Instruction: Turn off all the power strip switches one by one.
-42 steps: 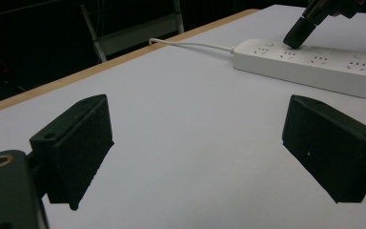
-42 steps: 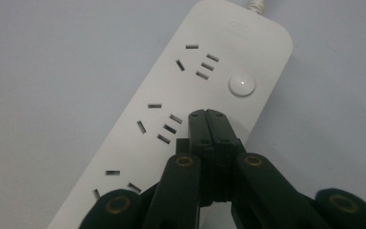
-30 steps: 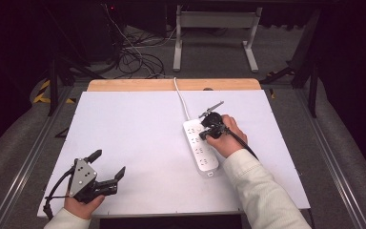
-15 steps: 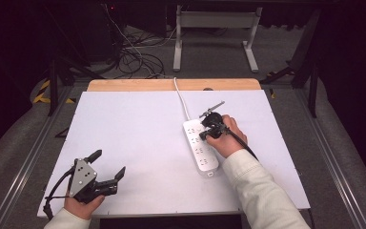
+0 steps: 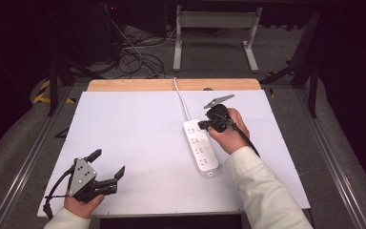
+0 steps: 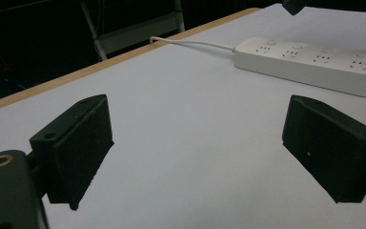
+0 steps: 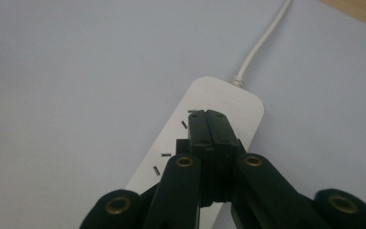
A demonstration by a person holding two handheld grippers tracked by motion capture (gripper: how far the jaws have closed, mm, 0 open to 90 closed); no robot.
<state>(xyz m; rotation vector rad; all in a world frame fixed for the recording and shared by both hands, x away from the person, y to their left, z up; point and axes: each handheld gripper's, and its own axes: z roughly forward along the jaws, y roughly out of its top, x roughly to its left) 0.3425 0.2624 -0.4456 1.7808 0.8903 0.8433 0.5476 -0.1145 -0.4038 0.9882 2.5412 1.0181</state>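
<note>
no text or label can be read.

1. A white tabletop point(image 5: 138, 133) takes up the middle of the high view.
2. A bare wooden strip point(image 5: 133, 85) runs along the tabletop's far edge.
3. A tangle of dark cables point(image 5: 133, 57) lies on the floor beyond the far left corner.
4. A pale metal stand point(image 5: 214, 21) sits on the floor beyond the far edge, its two legs pointing toward the table.
5. Yellow-and-black tape point(image 5: 42, 90) marks the floor left of the far left corner.
6. A metal rail point(image 5: 28, 162) runs beside the left edge, and another rail point(image 5: 333, 157) beside the right edge.
</note>
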